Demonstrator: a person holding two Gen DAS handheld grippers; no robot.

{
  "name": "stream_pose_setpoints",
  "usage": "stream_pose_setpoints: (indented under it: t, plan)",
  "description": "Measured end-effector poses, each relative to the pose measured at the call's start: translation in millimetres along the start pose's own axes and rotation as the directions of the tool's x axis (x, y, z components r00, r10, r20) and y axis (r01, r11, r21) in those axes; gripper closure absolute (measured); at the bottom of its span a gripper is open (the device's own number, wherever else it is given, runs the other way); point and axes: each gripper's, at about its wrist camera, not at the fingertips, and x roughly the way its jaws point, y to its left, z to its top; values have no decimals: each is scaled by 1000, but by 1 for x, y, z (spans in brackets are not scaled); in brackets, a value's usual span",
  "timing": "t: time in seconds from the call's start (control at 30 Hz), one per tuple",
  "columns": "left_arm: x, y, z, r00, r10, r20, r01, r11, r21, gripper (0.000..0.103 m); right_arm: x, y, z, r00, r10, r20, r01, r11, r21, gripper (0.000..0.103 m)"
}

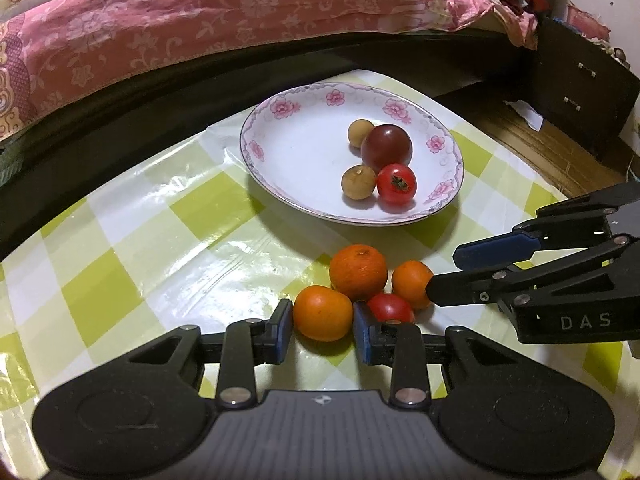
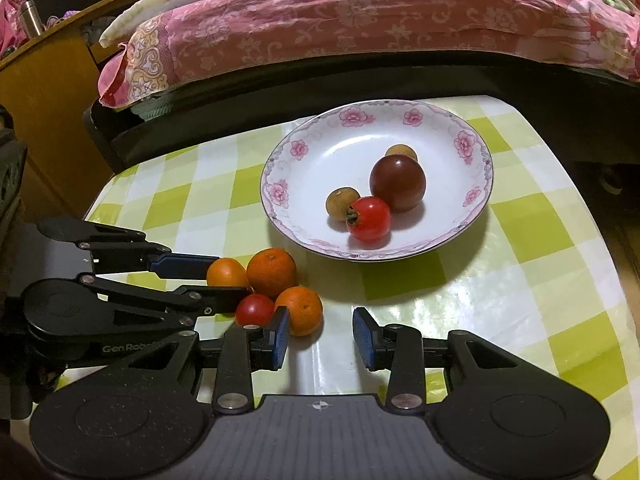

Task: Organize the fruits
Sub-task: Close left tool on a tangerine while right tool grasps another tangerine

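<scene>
A white floral plate (image 1: 288, 152) (image 2: 320, 184) holds two brown longans, a dark plum (image 1: 386, 148) and a red tomato (image 1: 396, 184). On the checked cloth lie three oranges and a small tomato (image 1: 390, 307) (image 2: 254, 309). My left gripper (image 1: 322, 330) (image 2: 230, 276) has its blue pads on both sides of the nearest small orange (image 1: 322, 312) (image 2: 226, 273), touching or nearly touching it on the table. The big orange (image 1: 358, 271) (image 2: 272, 273) sits behind. My right gripper (image 2: 320, 332) (image 1: 442, 270) is open and empty; its left finger is beside another small orange (image 2: 300, 310) (image 1: 412, 284).
The small table's green-and-white cloth (image 1: 140, 240) ends close to a bed with a pink quilt (image 1: 200, 20) along the back. A dark drawer unit (image 1: 588, 84) stands at the right, a wooden cabinet (image 2: 40, 120) at the left.
</scene>
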Motion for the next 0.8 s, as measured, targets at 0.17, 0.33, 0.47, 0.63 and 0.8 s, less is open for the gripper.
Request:
stream_pose_setpoints:
  t: [0.17, 0.33, 0.47, 0.63, 0.8]
  plan:
    - [-6, 3, -1, 1000, 22, -2, -22, 1000, 5, 63, 1, 3, -1, 1000, 19, -1, -19, 1000, -6, 70]
    - [-10, 7, -4, 1000, 28, -6, -28, 1000, -4, 63, 4, 7, 0, 1000, 29, 8, -29, 1000, 8, 70]
    - [-8, 4, -5, 1000, 24, -15, -24, 1000, 2, 63, 8, 7, 4, 999, 37, 22, -38, 998, 50, 70]
    - [-8, 5, -5, 1000, 19, -17, -19, 1000, -3, 63, 12, 1, 7, 999, 41, 26, -44, 993, 112, 70]
    - [-8, 4, -6, 1000, 19, -20, -19, 1000, 4, 63, 10, -12, 6, 998, 65, -7, -62, 980, 190, 76]
